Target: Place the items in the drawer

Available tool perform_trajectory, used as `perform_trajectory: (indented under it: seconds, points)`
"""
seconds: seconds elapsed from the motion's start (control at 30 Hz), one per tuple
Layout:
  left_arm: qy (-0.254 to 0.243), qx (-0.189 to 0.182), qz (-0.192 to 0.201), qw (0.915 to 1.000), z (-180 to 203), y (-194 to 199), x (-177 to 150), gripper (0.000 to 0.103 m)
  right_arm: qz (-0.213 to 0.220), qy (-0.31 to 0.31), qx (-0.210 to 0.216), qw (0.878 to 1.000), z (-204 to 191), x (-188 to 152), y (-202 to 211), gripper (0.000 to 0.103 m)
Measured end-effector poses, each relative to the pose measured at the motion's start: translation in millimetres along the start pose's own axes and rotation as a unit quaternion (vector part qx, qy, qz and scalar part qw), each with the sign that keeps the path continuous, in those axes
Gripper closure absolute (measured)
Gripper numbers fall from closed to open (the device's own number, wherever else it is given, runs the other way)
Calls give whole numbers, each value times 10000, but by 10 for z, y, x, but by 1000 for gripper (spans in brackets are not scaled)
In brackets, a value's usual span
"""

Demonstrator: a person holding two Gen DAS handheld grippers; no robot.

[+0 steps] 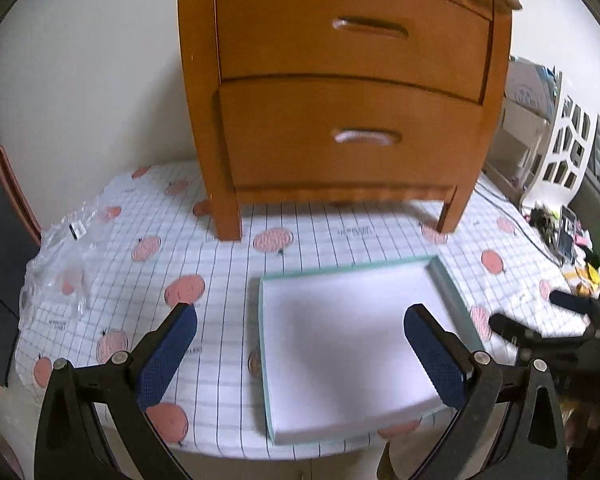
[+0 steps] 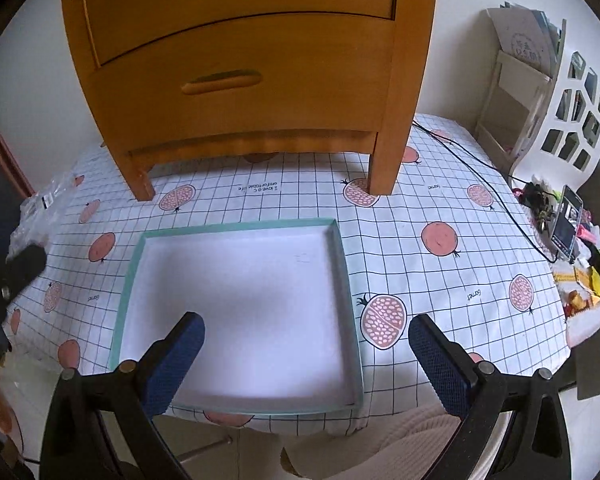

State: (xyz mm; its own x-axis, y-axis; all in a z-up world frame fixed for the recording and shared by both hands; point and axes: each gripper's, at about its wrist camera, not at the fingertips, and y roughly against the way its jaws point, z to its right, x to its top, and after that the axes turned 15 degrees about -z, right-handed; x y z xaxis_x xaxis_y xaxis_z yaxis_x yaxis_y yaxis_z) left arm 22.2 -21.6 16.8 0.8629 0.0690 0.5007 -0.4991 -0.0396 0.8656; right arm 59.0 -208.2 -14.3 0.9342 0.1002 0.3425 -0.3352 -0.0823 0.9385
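Both the left tool [image 1: 300, 332] and right tool [image 2: 306, 338] gape wide, empty, above the tray [image 2: 342, 256] before the 2-drawer cabinet [image 1: 340, 100].

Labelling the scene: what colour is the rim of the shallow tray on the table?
Pale mint green, around a white inside; the tray rim shows best in the right wrist view.

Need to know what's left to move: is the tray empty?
Empty. The tray shows only its bare white floor inside the teal rim in both views.
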Motion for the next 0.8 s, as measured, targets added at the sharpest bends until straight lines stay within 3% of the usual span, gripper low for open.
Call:
perform_trajectory:
  seconds: [0.23, 0.8]
  points:
    - [123, 70, -223, 9997, -14, -80, -227, 0, 144, 67, -57, 9999, -46, -62, 74, 0]
    - [215, 137, -480, 9985, -57, -176, -377, 0, 238, 253, -253, 9991, -130, -153, 93, 0]
